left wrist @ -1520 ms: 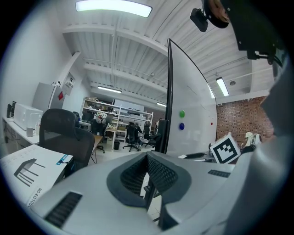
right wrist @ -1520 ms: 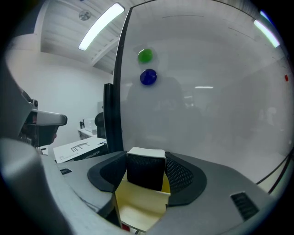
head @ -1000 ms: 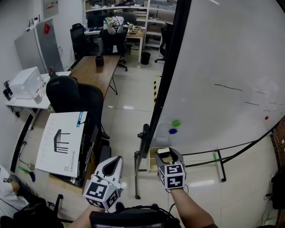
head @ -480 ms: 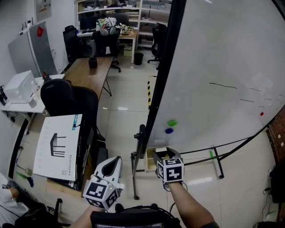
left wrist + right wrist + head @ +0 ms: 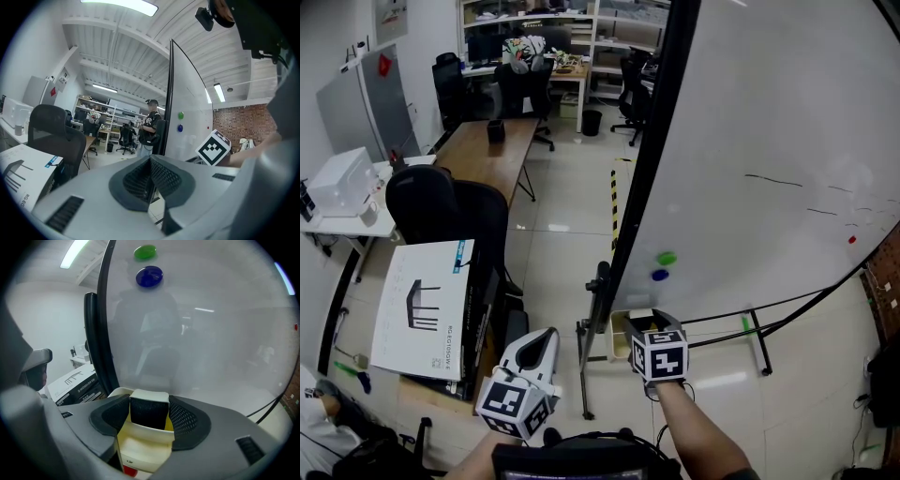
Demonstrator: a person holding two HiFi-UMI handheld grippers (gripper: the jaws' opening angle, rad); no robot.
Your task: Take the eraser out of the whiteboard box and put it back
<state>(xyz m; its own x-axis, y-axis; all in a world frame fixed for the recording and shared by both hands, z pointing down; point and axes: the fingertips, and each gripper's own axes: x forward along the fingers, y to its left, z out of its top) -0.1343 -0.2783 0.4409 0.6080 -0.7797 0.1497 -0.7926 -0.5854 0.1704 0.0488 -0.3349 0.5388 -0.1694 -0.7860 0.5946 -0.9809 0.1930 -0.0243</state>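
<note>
Whiteboard [image 5: 769, 141] upright, whiteboard box [image 5: 140, 453] at its foot. Eraser [image 5: 149, 398] stands at the box mouth, my right gripper [image 5: 149, 414] clamped on its sides. Likely light, with a stiff shell and soft felt, so grip the shell. Left gripper [image 5: 151, 176] closed, empty.

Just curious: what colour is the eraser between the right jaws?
The eraser has a cream top and black face; right gripper view shows it best.
</note>
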